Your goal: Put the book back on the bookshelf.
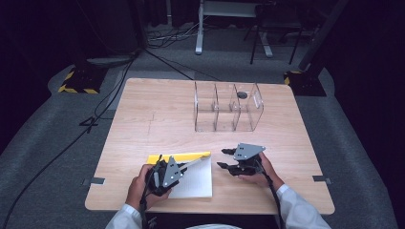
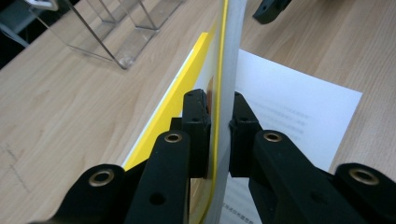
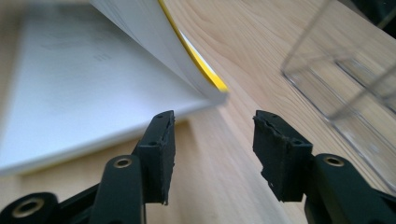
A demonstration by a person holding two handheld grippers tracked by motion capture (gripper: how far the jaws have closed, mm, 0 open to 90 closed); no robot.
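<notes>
A booklet with a yellow cover (image 1: 179, 157) lies open at the table's near edge, its white printed page (image 1: 196, 181) facing up. My left gripper (image 1: 180, 168) is shut on the raised cover, and some leaves seem to be lifted with it. In the left gripper view the cover (image 2: 224, 56) stands edge-on, pinched between the pads of the left gripper (image 2: 218, 105). My right gripper (image 1: 225, 159) is open just right of the booklet, nothing between its jaws. The right gripper (image 3: 212, 126) points at the lifted corner (image 3: 205, 79), which is a little ahead of the pads.
A clear plastic organizer (image 1: 228, 107) with three compartments stands beyond the booklet at the table's middle back; a small dark object (image 1: 242, 95) lies in its right compartment. Bare wooden table (image 1: 153, 114) stretches to the left. Cables and stands are on the floor behind.
</notes>
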